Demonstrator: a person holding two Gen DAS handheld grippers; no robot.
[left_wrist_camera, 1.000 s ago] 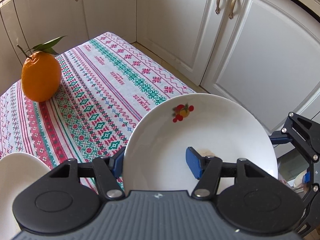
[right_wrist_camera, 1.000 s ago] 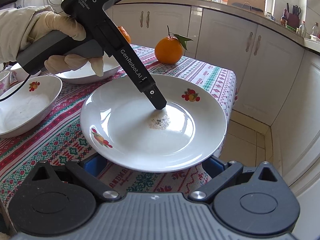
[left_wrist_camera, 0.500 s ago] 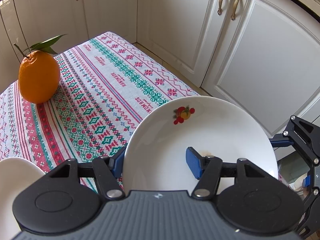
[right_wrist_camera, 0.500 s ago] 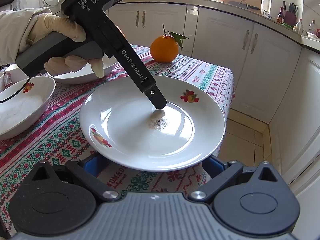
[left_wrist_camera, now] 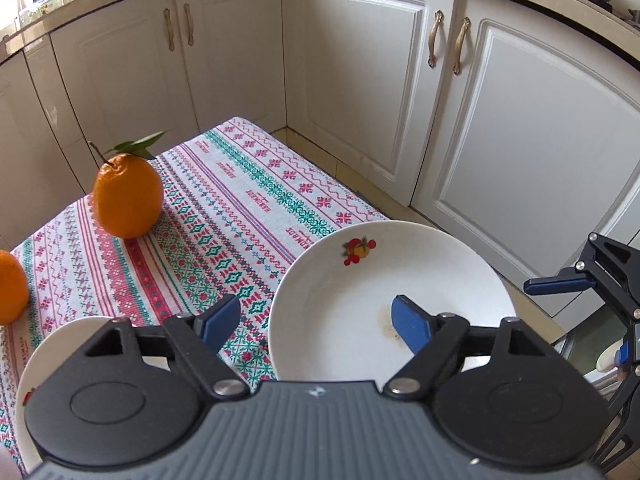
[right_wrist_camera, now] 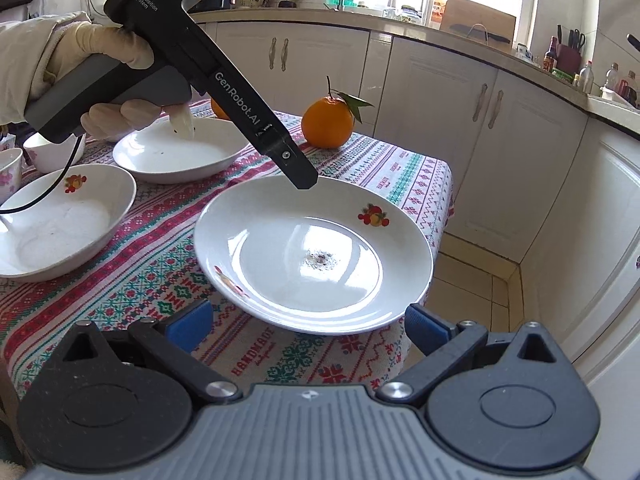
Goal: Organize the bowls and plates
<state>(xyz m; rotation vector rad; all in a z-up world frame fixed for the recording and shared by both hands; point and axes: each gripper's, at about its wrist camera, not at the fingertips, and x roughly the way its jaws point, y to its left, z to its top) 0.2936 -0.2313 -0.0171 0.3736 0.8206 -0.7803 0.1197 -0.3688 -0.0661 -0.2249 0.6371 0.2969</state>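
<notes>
left gripper [left_wrist_camera: 316, 320] just let go of the fruit-print plate [right_wrist_camera: 316, 252], fingers opening and lifted clear; plate sits at the table corner, right gripper [right_wrist_camera: 308, 326] fingers wide apart, holding nothing, so it's placed

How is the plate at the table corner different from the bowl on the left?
The plate is wide and shallow; the bowl is deeper and narrower. The plate has a dark speck patch at its centre; the bowl's inside looks plain. The plate shows two fruit prints, the bowl one. Both are white and sit on the tablecloth.
</notes>
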